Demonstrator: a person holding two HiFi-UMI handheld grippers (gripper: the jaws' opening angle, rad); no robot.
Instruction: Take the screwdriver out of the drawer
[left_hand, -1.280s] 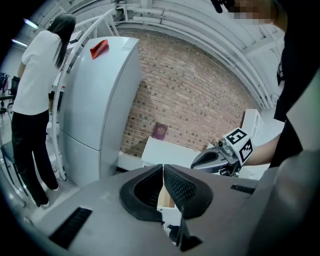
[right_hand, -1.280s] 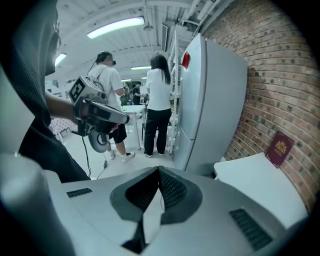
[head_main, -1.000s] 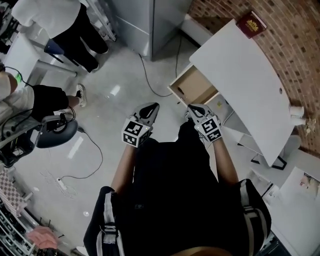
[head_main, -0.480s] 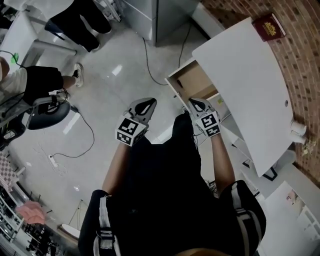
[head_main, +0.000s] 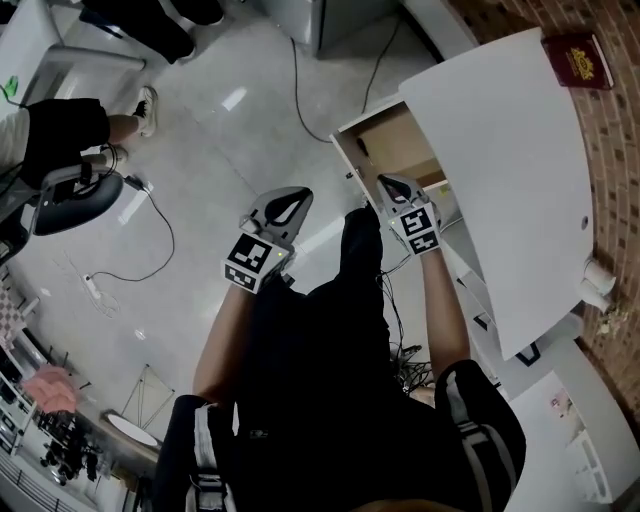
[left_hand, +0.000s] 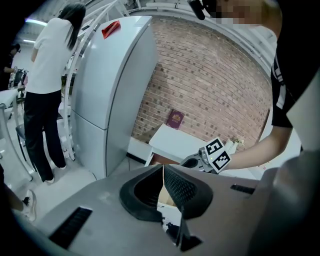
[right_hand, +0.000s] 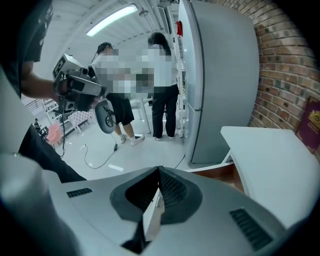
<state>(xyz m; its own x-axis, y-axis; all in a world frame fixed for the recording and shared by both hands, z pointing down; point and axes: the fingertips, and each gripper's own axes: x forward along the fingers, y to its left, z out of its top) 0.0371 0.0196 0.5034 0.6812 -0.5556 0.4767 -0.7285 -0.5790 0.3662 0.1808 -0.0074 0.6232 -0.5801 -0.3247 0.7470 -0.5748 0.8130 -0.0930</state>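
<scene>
Both empty, tips together: left tongs (head_main: 284, 206), right tongs (head_main: 391, 186); drawer (head_main: 398, 150) interior half hidden by desk (head_main: 500, 160).

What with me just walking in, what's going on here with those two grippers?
A person stands at a white desk whose wooden drawer is open, a gripper in each hand. The right gripper hovers at the drawer's near edge; the left gripper hangs over the floor beside it. Both have jaws together and hold nothing. A small dark thing lies in the drawer, too small to identify; nothing is out yet.
</scene>
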